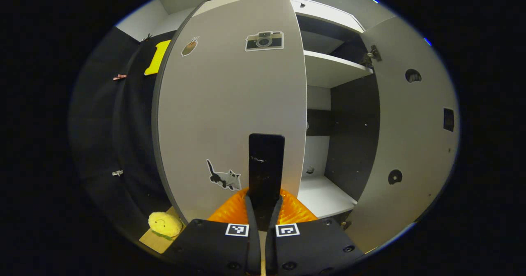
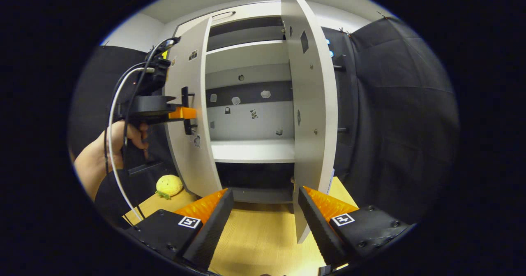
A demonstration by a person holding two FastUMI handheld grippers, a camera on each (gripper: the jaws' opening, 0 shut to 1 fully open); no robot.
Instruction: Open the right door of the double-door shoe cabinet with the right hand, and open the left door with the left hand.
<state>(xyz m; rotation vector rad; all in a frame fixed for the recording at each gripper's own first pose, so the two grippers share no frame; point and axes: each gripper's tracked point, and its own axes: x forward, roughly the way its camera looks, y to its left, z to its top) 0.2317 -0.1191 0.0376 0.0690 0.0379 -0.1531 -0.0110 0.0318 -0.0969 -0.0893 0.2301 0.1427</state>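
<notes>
The white shoe cabinet's left door (image 1: 230, 103), which carries stickers, stands partly swung out. My left gripper (image 1: 265, 204) is shut on its black vertical handle (image 1: 266, 161). In the right gripper view, that left gripper (image 2: 183, 113) is held by a hand (image 2: 102, 156) against the left door (image 2: 191, 144). The right door (image 2: 310, 103) stands wide open, seen nearly edge-on, and its inner face (image 1: 411, 124) appears in the left gripper view. My right gripper (image 2: 265, 220) is open in front of the cabinet with nothing between its fingers, close to the right door's lower edge.
White shelves (image 2: 252, 150) and a dark back wall show inside the cabinet. A yellow plush toy (image 2: 169, 185) lies on the wooden floor (image 2: 263, 235) left of the cabinet, also the plush toy (image 1: 164, 223) below the left door. Black cloth walls stand on both sides.
</notes>
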